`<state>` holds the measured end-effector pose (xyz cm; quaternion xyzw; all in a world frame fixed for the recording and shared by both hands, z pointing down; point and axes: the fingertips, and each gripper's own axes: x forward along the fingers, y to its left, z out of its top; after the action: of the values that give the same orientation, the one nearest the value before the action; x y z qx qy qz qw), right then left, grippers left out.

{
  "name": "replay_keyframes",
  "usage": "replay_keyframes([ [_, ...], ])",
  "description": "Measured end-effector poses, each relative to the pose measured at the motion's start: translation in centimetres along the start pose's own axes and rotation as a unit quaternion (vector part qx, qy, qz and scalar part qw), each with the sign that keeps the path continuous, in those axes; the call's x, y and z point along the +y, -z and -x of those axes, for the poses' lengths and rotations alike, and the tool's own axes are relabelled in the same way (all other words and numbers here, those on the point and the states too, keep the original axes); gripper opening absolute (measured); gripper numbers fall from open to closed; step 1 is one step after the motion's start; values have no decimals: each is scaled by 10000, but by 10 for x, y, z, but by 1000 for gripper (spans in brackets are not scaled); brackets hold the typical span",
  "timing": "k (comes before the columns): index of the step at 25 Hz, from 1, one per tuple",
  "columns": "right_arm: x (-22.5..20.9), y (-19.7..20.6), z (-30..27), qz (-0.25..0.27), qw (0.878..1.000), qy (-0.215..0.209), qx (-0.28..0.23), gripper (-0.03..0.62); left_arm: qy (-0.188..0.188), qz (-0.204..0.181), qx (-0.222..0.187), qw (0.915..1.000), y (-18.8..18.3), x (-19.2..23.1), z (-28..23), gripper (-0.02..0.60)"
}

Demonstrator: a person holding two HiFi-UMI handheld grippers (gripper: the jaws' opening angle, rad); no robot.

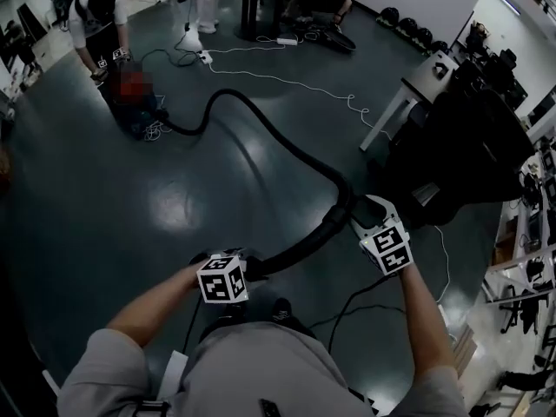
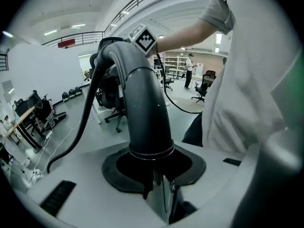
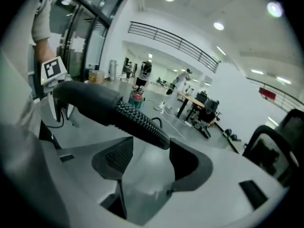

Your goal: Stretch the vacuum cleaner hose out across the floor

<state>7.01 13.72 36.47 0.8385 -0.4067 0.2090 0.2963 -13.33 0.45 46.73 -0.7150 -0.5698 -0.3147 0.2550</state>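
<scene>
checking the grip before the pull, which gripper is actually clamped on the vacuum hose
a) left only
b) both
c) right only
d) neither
a: the left gripper has its pads closed round the hose's rigid end, while the right gripper stands with its jaws apart, the ribbed hose lying across them and clear of the left pad.

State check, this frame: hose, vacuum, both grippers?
hose: curved across the floor, not yet straight.
vacuum: on the floor at the hose's far end, a second person bent over it.
left gripper: shut on the hose's rigid end.
right gripper: open, ribbed hose lying across its jaw tips, unclamped.
</scene>
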Motion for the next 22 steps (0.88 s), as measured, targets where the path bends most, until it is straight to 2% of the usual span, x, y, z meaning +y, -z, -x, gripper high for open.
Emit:
replay_keyframes([
  [2,-3,-12,-14,769,9961,-360,-220,227,-92,169,76,9998,0,-2,7,128],
  [3,2,-23,-22,1218,9903,-578,-336,227,-136,296,123,9994,2,-4,15,129],
  [6,25,-51,-37,2468,9602,-1206,-510,227,-133,578,303,9978,4,-16,44,129],
  [8,43,-50,-45,3090,9356,-1628,-521,227,-98,666,441,9968,1,-31,51,129],
  [10,63,-43,-58,3520,9121,-2029,-547,227,-134,763,587,9953,0,-46,51,129],
  [12,80,-36,-67,3671,8988,-2342,-506,227,-241,891,676,9934,-1,-60,52,129],
  [14,88,-30,-69,3662,8947,-2520,-428,224,-394,1077,687,9910,-4,-68,54,129],
  [17,101,-18,-57,3580,8952,-2635,-327,199,-616,1375,633,9866,-9,-85,52,129],
  [22,128,-2,-14,3112,9129,-2642,-49,183,-1192,1656,228,9787,-3,-111,59,127],
])
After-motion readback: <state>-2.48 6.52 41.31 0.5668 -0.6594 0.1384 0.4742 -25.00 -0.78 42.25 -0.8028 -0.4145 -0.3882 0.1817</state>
